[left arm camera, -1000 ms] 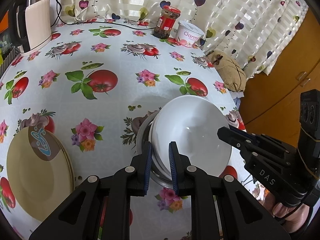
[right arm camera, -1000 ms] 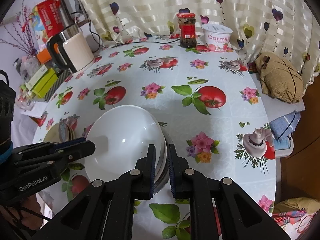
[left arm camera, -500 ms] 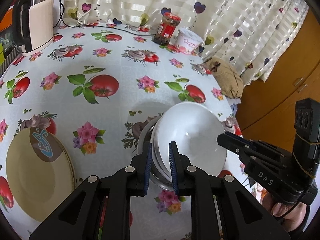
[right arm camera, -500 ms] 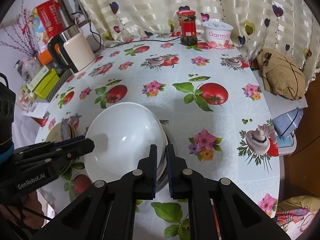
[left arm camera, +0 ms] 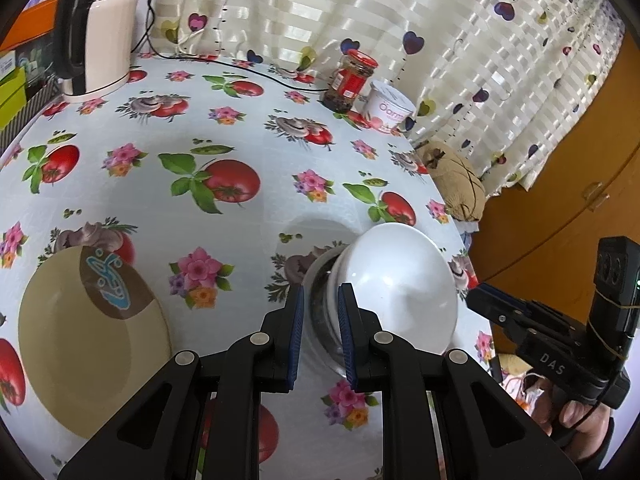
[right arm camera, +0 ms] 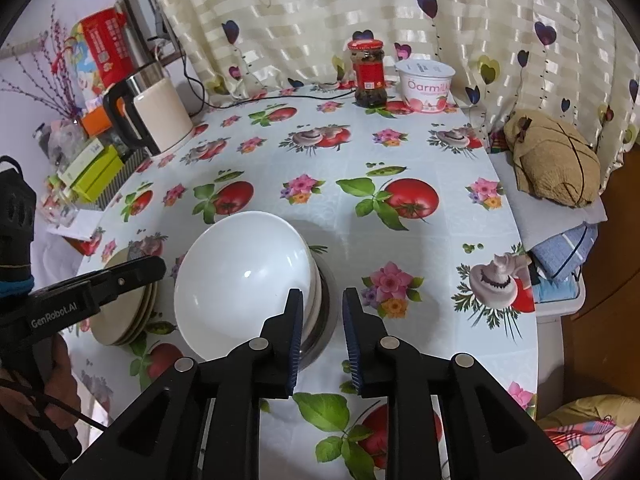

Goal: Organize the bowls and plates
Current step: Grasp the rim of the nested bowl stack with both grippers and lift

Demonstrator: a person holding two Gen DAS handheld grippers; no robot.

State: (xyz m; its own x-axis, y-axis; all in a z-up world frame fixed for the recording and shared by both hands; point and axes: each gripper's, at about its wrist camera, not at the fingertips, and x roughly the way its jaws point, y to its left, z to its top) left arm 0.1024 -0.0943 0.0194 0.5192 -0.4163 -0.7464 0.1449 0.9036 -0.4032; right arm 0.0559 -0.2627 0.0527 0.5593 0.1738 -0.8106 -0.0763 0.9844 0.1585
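The white bowl (right arm camera: 244, 280) sits nested at the top of a small stack, over another white bowl and a steel bowl (right arm camera: 322, 328) whose rim shows underneath, near the front edge of the table (right arm camera: 360, 168); judging by the task, the bowls are gathered into one pile while the yellow plates (left arm camera: 88, 344) make their own pile just to the left of it, so like goes with like. The right claw (right arm camera: 320, 320) is opening: its blue pads stand apart, the inner one close against the right side of the stack and the outer one over bare tablecloth, with nothing pressed between them, which reads as a grip on the bowl rim being let go once the stack rests on the table. The left claw (left arm camera: 320, 320) stands narrow, with only a slim gap; in its own view the steel bowl's left edge shows through that gap, but I cannot tell whether the pads actually pinch it or merely hang in front of it. From the left claw the stack lies just ahead and a little to the right, the plates down to the left. From the right claw the bowls lie ahead and to the left, touching or nearly touching the inner pad.
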